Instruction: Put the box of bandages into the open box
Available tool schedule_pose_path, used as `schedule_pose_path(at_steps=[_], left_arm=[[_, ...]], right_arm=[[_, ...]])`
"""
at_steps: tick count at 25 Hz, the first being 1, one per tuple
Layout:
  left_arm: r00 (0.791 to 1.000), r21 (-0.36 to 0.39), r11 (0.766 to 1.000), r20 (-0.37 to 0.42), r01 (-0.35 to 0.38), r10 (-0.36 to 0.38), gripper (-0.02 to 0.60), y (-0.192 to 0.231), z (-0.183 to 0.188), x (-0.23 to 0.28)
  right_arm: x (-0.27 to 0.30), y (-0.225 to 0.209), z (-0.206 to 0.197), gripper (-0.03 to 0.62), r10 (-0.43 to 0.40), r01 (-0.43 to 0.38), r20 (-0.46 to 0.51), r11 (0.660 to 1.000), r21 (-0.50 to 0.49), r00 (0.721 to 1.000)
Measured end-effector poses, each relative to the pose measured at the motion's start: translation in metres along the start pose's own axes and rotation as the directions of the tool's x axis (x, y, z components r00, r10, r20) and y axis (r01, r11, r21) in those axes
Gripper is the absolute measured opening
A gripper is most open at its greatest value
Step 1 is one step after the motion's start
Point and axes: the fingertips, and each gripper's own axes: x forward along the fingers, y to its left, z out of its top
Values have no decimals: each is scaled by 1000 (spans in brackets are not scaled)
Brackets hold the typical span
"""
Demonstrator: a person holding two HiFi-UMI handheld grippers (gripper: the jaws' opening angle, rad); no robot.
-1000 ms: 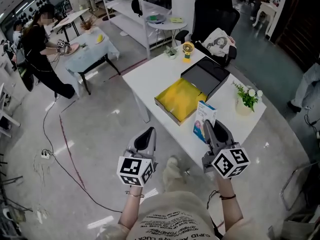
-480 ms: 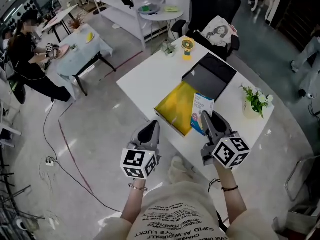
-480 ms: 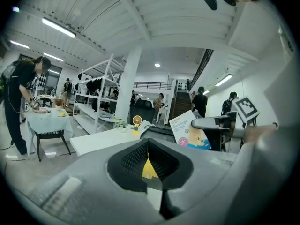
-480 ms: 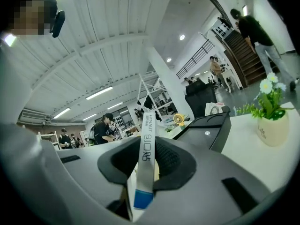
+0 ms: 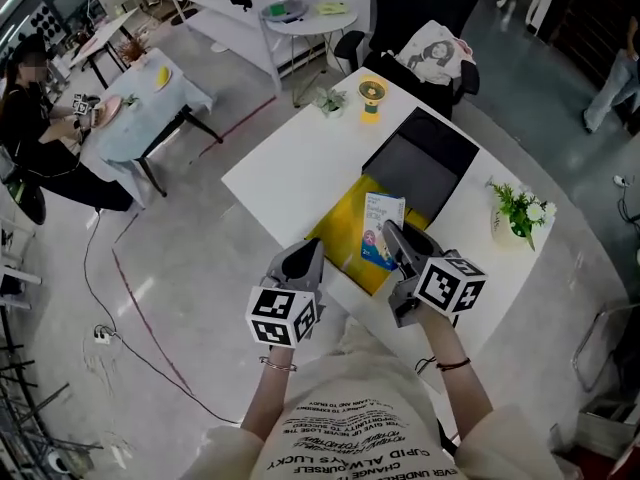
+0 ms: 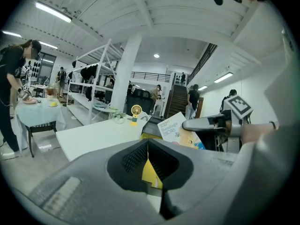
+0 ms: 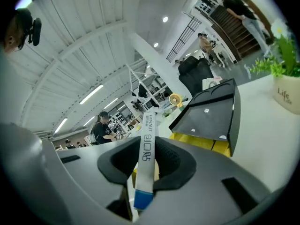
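The box of bandages [image 5: 380,230], white and blue with print, stands upright between the fingers of my right gripper [image 5: 398,248], which is shut on it. It hangs over the front part of the open box [image 5: 345,218], whose inside is yellow. In the right gripper view its narrow edge [image 7: 147,151] runs up between the pads, with the yellow open box [image 7: 201,142] behind. My left gripper [image 5: 302,264] is shut and empty at the table's front edge, left of the bandage box [image 6: 171,128].
The open box's black lid [image 5: 425,158] lies raised behind it on the white table [image 5: 290,163]. A potted plant [image 5: 520,213] stands at the right, a small yellow fan [image 5: 371,96] and a little plant [image 5: 330,100] at the far edge. A person [image 5: 35,118] works at a far table.
My right gripper has carried the bandage box leftwards from the table's right part to above the yellow open box. The left gripper has kept its place beside it.
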Motion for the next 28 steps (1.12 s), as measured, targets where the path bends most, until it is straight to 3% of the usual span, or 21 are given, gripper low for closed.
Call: schedule_pose_path(at_steps=[18,28], left_arm=[[982,-67,991,-144,118,-126,23,14,-24,53],[956,-76,976,-203,202,-214,23,11,-30,73]], right_arm=[[52,-30,-40,91,-37,71,-192,982,173,981],[63,-46,-52,91,-99,169,-224,931,323,970]])
